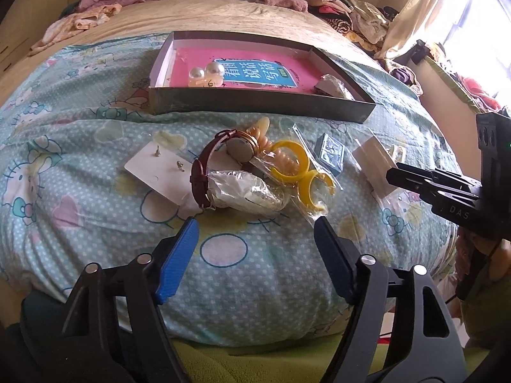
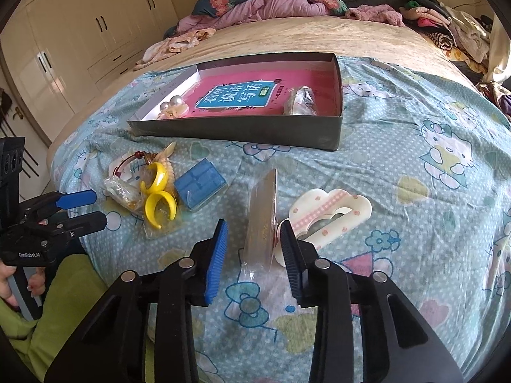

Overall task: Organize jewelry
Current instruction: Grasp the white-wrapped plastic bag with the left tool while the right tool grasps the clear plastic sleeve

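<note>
A bed [image 2: 399, 146] covered with a pale blue cartoon-cat sheet holds scattered jewelry and a shallow dark box [image 2: 242, 134].

The left hand-held gripper [image 1: 255, 226] hovers with its blue-padded jaws partly open, gripping nothing. Just beyond its tips lies a small heap: a watch with a dark red strap [image 1: 210, 166], a crinkled clear packet [image 1: 246, 191] and a bag of yellow open rings [image 1: 303, 175]. A white card with two stud earrings [image 1: 159, 169] lies to the left of the heap, and a small blue box [image 1: 330, 154] to its right.

The right hand-held gripper [image 2: 255, 242] has its jaws set on either side of a clear plastic sleeve [image 2: 262, 220] standing on edge; a gap shows at each side, so the pads are not visibly pressing it. A white cloud-shaped hair clip [image 2: 332, 214] lies just right of the sleeve.

Inside the dark box, pearl earrings [image 2: 174, 108] sit at the left and a shiny wrapped packet [image 2: 300, 102] at the right, on a pink booklet [image 2: 236, 95].
</note>
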Tool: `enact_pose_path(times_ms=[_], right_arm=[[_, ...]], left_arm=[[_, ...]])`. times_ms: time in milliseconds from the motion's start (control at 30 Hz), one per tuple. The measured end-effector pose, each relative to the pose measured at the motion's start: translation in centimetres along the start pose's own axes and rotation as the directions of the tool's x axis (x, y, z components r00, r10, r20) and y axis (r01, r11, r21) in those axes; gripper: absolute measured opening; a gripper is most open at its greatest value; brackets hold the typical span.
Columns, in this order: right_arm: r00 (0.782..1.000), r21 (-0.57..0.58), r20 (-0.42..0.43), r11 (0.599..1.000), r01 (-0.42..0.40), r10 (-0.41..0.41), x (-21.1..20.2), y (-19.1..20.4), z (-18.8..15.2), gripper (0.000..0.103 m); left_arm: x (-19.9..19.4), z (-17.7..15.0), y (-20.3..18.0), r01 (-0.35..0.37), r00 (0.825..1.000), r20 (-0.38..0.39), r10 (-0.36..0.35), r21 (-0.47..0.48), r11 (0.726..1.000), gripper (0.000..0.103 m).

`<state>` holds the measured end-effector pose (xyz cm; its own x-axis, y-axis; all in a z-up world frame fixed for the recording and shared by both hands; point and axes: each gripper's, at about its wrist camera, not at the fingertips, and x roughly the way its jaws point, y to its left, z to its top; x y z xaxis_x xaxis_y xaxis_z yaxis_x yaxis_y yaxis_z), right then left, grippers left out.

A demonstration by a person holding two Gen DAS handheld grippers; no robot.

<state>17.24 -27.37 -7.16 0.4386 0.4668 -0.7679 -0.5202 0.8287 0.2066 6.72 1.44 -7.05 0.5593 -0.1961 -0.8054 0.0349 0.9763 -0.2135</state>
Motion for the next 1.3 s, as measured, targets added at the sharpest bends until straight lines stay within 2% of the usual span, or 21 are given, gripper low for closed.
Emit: enact_pose_path(times_ms=[167, 333, 533, 1133, 1200, 1267, 1300], right_arm=[[1.000, -0.024, 0.000, 1.000, -0.010, 0.010, 0.3, 0.4, 0.2, 0.024], [1.000, -0.044, -0.001, 0.999, -0.010, 0.010, 0.9, 0.7, 0.6, 0.024], [1.000, -0.062, -0.005, 0.998, -0.017, 0.016, 1.9, 1.0, 1.2, 0.023], [0.999, -0.095, -0.029, 0.995, -0.032, 0.030, 4.6, 1.8, 1.8, 0.022], [0.999, -0.096, -0.028, 0.995, -0.034, 0.032, 4.8, 1.8, 1.8, 0.022], [0.999, -0.095, -0.024, 0.995, -0.036, 0.034, 4.8, 1.8, 1.9, 0.022], [0.999, -0.096, -0.023, 0.995, -0.036, 0.034, 4.8, 1.8, 1.9, 0.022]], left_arm=[[0.8, -0.1, 0.3, 0.048, 0.999, -0.021, -0.048, -0.036, 0.998, 0.051], [1.2, 0.0, 0.8, 0.095, 0.995, -0.017, -0.097, -0.078, 0.992, 0.049], [2.1, 0.3, 1.2, 0.140, 0.989, -0.025, -0.144, -0.125, 0.982, 0.039], [3.4, 1.6, 2.3, 0.216, 0.976, 0.025, -0.216, -0.230, 0.949, 0.039], [3.5, 1.7, 2.3, 0.215, 0.976, 0.028, -0.214, -0.237, 0.947, 0.035], [3.7, 1.7, 2.4, 0.207, 0.978, 0.029, -0.207, -0.241, 0.948, 0.022], [3.7, 1.6, 2.4, 0.207, 0.978, 0.032, -0.206, -0.246, 0.947, 0.019]])
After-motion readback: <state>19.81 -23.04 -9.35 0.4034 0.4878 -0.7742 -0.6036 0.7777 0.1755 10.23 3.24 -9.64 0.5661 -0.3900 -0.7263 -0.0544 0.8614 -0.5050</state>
